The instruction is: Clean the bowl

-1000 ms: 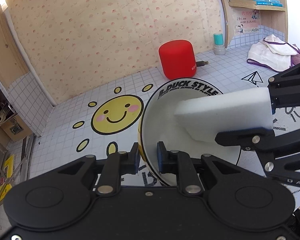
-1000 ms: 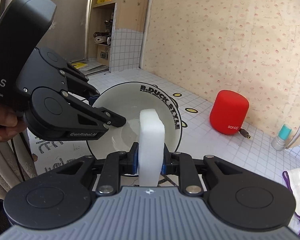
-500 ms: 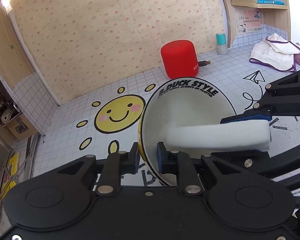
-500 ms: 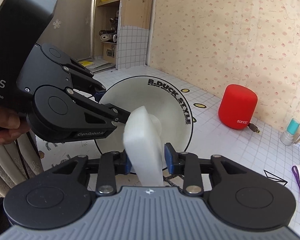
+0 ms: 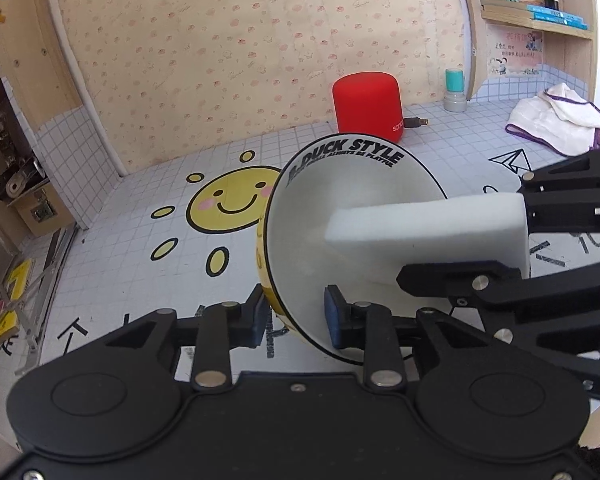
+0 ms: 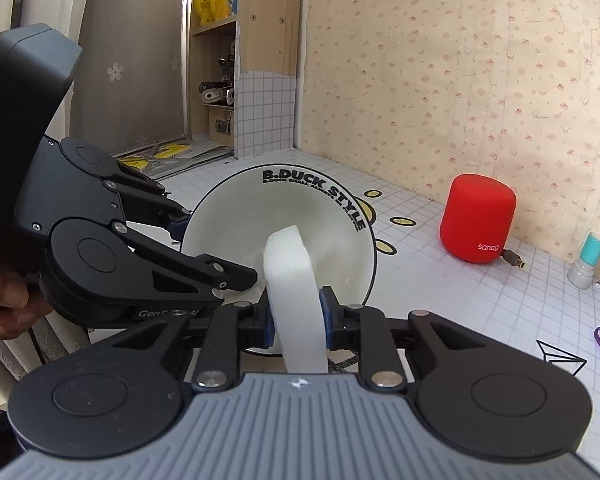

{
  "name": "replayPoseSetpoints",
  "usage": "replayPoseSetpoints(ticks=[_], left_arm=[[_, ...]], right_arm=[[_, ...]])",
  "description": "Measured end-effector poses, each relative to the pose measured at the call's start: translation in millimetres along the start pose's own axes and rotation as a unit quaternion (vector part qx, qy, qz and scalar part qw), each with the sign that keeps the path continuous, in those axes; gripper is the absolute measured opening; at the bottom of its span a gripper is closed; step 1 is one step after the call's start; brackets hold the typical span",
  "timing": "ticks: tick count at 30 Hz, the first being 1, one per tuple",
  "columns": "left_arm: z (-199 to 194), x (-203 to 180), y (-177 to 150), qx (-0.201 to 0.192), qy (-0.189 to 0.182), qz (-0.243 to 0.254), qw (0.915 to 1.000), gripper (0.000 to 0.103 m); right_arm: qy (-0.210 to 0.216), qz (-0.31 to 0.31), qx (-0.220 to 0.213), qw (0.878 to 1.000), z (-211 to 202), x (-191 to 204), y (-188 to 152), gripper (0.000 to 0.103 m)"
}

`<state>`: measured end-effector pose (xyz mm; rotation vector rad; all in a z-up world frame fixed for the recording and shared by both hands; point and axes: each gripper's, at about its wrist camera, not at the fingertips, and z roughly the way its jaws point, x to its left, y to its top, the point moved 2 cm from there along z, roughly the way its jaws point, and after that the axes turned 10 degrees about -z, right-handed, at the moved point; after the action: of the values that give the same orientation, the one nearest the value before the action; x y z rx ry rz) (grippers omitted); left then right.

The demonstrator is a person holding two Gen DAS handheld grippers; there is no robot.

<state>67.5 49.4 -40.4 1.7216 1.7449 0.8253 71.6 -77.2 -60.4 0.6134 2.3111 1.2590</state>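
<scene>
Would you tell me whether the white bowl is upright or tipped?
Tipped: the white bowl faces sideways toward the white sponge, its rim clamped by the left gripper.

bowl [image 5: 312, 240]: glossy glazed white | sponge [image 5: 428, 232]: matt foam | speaker [image 5: 366, 106]: matt red | grippers: matt black plastic, metal pins

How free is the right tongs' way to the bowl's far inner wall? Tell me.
Probably free: the right tongs hold the sponge already inside the bowl; the left tongs pinch only the near rim.

place: probably home | cues: floral wallpaper [image 5: 260, 40]; bookshelf [image 5: 540, 16]; curtains [image 6: 132, 60]
</scene>
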Motion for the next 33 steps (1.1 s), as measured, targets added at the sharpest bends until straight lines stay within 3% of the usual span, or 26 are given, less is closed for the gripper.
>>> replayPoseSetpoints(ticks=[3, 9, 15, 20, 29, 33], left_arm=[[2.1, 1.3, -0.9, 0.008, -0.002, -0.015, 0.9999, 0.032], [7.7, 0.6, -0.5, 0.012, -0.006, 0.005, 0.9999, 0.036], [9.1, -1.4, 2.3, 0.013, -0.012, 0.031, 0.9994, 0.036], [10.0, -3.0, 4.3, 0.012, -0.015, 0.049, 0.9986, 0.036], [11.0, -5.3, 7.1, 0.009, -0.016, 0.069, 0.9974, 0.036], [11.3, -5.0, 7.3, 0.009, -0.017, 0.074, 0.9971, 0.036]], right_arm=[[0.003, 0.001, 0.004, 1.000, 1.4, 1.3, -0.4, 0.022], [0.014, 0.000, 0.009, 1.000, 1.5, 1.0, 0.0, 0.021], [-0.031, -0.015, 0.013, 0.999, -2.9, -1.5, 3.5, 0.021], [-0.045, -0.018, 0.002, 0.999, -5.5, -7.2, 7.7, 0.021], [0.023, -0.049, 0.031, 0.998, 0.4, 6.9, 4.5, 0.021], [0.021, -0.046, 0.036, 0.998, 1.3, 6.7, 4.7, 0.021]])
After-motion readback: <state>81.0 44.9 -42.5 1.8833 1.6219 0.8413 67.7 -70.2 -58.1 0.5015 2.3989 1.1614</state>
